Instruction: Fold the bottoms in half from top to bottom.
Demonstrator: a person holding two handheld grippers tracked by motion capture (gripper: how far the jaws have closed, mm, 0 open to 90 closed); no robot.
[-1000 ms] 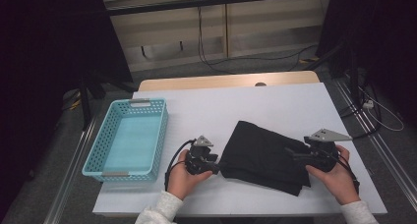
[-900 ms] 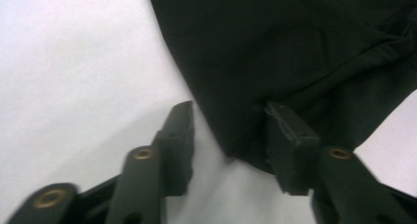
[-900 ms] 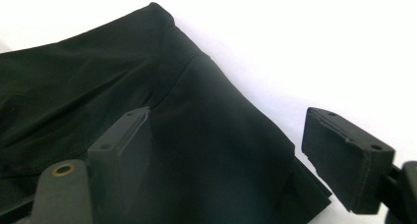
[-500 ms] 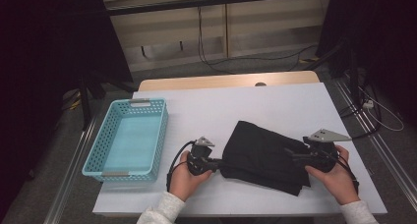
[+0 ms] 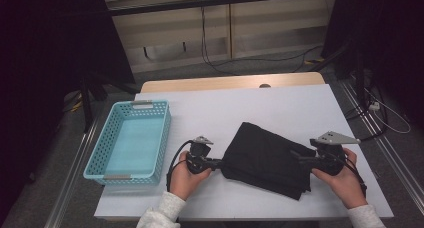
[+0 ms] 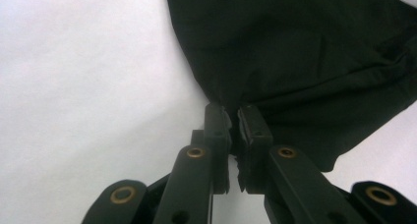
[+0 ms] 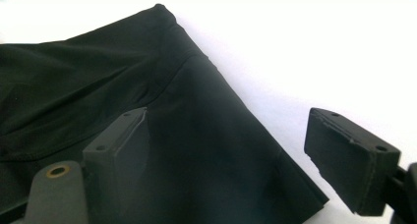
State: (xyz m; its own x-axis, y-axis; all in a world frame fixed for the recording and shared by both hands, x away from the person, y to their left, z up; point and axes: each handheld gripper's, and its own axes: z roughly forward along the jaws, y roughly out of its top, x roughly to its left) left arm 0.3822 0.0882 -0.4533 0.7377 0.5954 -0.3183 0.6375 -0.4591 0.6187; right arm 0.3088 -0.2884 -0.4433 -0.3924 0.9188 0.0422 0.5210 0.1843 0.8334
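Black fabric, a folded garment, lies flat on the white tabletop, to the right of the turquoise basket, which stands empty near the tabletop's left edge. Measured from that cloth, the left tool sits at its left corner, and the left gripper view shows the two jaws drawn almost together with a pinch of dark fabric caught between them, so it appears clamped on the garment's edge. The right tool sits at the cloth's right edge; in the right gripper view its jaws stand wide apart, one over the fabric and the other out over bare tabletop, straddling the hem without gripping it. The person's left hand and right hand hold the tools just off the cloth's two sides. The garment looks light, soft and limp: it will likely sag, drape and unfold when lifted instead of keeping its shape, and the smooth weave may slip from a shallow pinch. A firm hold probably wants several layers taken together at a corner or along the thick hemmed edge, well inside the jaws, with both sides raised evenly so the folds do not spill open
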